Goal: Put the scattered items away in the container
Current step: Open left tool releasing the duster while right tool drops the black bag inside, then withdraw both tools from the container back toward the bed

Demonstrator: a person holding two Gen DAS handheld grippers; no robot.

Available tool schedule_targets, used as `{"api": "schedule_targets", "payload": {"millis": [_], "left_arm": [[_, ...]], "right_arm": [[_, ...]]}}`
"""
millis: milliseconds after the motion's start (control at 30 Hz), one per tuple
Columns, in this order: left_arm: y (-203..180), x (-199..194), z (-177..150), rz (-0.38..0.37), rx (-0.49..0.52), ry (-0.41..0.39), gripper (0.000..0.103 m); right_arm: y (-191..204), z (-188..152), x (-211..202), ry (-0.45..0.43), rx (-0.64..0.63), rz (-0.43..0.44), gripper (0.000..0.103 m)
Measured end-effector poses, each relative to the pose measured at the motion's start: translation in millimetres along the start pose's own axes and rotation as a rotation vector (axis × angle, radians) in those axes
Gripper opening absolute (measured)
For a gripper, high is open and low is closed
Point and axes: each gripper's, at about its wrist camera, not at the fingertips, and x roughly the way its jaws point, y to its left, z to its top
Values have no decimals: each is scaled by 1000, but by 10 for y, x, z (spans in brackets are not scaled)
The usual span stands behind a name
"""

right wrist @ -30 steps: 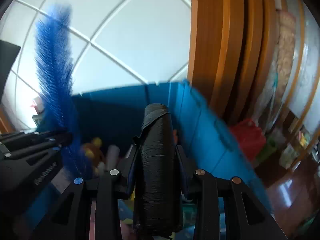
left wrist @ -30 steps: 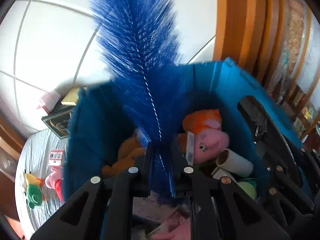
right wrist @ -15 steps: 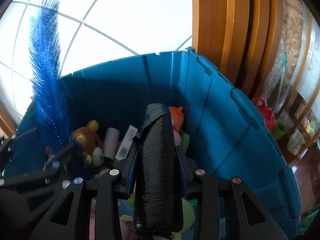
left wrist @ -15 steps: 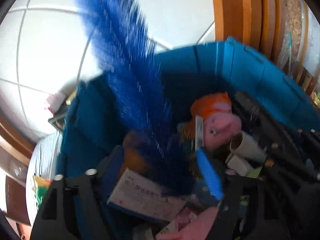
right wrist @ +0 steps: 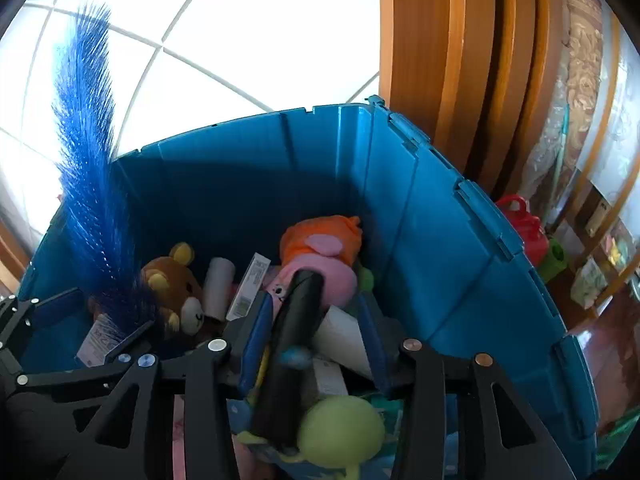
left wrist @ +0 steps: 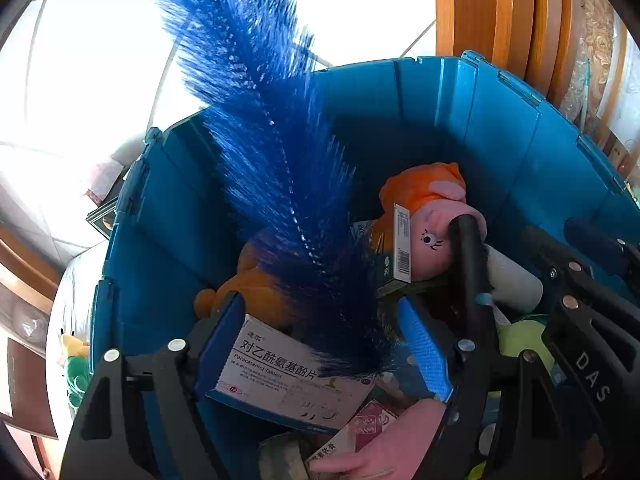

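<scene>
Both grippers reach down into a blue plastic bin [left wrist: 500,140] [right wrist: 420,220]. A long blue feather duster [left wrist: 272,160] [right wrist: 92,180] stands with its base among the items, leaning up and left. My left gripper [left wrist: 324,348] is open wide, its blue pads clear of the duster on both sides. A black roll of bags [right wrist: 296,328] [left wrist: 466,264] lies tilted between the pads of my right gripper [right wrist: 312,340]. Those jaws are opening, with a gap showing on the roll's right side. Below lie a pink and orange pig plush [right wrist: 320,256], a brown bear [right wrist: 176,288] and a tablet box [left wrist: 280,368].
An orange wooden door frame [right wrist: 460,80] rises just behind the bin, on white floor tiles [right wrist: 260,40]. A red container [right wrist: 524,228] sits to the right of the bin. Left of it are small toys [left wrist: 76,364] on grey cloth and a dark book [left wrist: 102,216].
Both grippers have sunk into the bin. The left jaws opened and let go of the duster, which now leans left. The right jaws have begun to part and the black roll has tilted.
</scene>
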Motion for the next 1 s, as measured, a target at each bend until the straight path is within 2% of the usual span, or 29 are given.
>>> {"api": "schedule_targets", "payload": {"millis": [233, 300, 367, 400, 467, 633, 700, 733, 1000], "left_arm": [[-11, -83, -19, -6, 9, -12, 79], [-14, -156, -50, -11, 17, -10, 79], [11, -294, -105, -46, 13, -12, 79], [43, -408, -163, -66, 2, -17, 79], [82, -553, -252, -81, -4, -21, 79], [219, -1028, -592, -112, -14, -60, 79], [282, -1187, -707, -126, -27, -80, 79], [318, -1290, -792, -139, -34, -91, 79], [509, -1836, -1330, -210, -34, -174, 79]], "right_arm": [[-28, 40, -28, 5, 19, -3, 46], [-23, 47, -71, 5, 15, -5, 55], [-26, 55, -138, 9, 16, -3, 68], [-39, 58, -186, 9, 22, 6, 71], [-67, 64, -294, -2, 36, 23, 86], [-98, 65, -664, -59, 35, 33, 88], [-93, 23, -873, -87, 21, 26, 95], [-88, -22, -994, -101, 14, 22, 103], [-49, -565, -1857, -180, 15, 10, 103]]}}
